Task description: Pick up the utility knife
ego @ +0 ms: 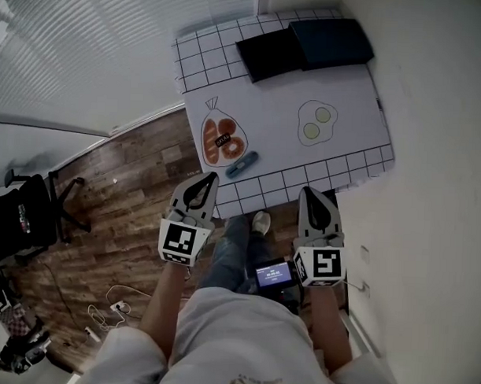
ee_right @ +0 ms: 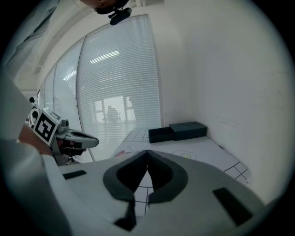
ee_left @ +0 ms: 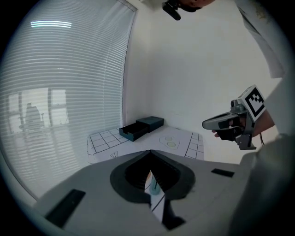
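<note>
The utility knife, blue and slim, lies near the front edge of the white grid-printed table. My left gripper hangs just short of that edge, a little left of the knife, with its jaws shut and nothing between them. In the left gripper view a sliver of the knife shows through the gap below the closed tips. My right gripper hovers off the front edge further right, also shut and empty.
A dark open box sits at the table's far end. Printed pictures of a bread bag and fried eggs mark the mat. A white wall runs along the right. A black chair and cables are on the wooden floor to the left.
</note>
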Available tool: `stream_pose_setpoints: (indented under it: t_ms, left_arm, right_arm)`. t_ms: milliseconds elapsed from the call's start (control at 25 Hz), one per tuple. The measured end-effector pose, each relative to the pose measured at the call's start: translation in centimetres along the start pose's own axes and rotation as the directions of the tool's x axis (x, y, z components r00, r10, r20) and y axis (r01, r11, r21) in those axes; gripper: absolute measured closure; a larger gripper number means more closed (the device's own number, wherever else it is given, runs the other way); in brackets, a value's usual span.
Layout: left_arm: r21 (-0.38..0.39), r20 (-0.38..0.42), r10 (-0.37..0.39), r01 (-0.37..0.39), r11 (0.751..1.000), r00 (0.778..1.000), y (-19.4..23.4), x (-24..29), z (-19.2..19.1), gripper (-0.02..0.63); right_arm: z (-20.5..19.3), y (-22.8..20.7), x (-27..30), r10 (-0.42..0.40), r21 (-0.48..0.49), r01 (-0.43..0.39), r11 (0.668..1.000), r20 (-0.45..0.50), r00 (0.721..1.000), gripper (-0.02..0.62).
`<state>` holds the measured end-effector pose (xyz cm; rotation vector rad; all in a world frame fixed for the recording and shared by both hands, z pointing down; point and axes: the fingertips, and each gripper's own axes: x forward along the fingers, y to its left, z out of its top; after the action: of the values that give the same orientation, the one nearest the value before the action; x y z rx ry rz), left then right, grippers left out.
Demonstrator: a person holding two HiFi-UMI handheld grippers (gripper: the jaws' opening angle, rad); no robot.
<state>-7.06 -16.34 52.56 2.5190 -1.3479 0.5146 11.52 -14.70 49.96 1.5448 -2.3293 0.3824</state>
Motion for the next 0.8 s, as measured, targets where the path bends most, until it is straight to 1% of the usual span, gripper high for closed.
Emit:
stream_pose_setpoints:
  t_ms: [160,280,400,640,800]
  left_arm:
    - [0.016,-0.017,-0.014,0.014,1.0,1.0,0.0,0.8,-0.7,0.6]
    - [0.03,-0.056,-0.044,0.046,0.998,0.997,-0.4,1.5,-2.1,0.6]
    - [0.021,-0.1,-0.071,0.073,0.997,0.992,-0.6,2.1,-3.6,0.6]
    - [0.039,-0.181,-0.097,0.105,0.994,0.979,-0.9,3.4,-6.6,0.6]
    - [0.031,-0.214,-0.111,0.121,0.992,0.97,-1.2,4.6,-8.1,0.6]
  right_arm:
    - [-1.6,0.6,0.2,0.021,-0.001,-0.021,1.0,-0.024,0.999,0.589]
    - [-2.5,0.8,0.5,0.024,0.004,-0.024,1.0,-0.039,0.999,0.588]
    - [-3.4,0.8,1.1,0.022,0.009,-0.022,1.0,-0.051,0.998,0.589]
    - [-5.2,0.7,2.5,0.016,0.023,-0.015,1.0,-0.08,0.997,0.589]
    - [-6.4,0.9,3.1,0.031,0.037,-0.028,0.999,-0.1,0.995,0.589]
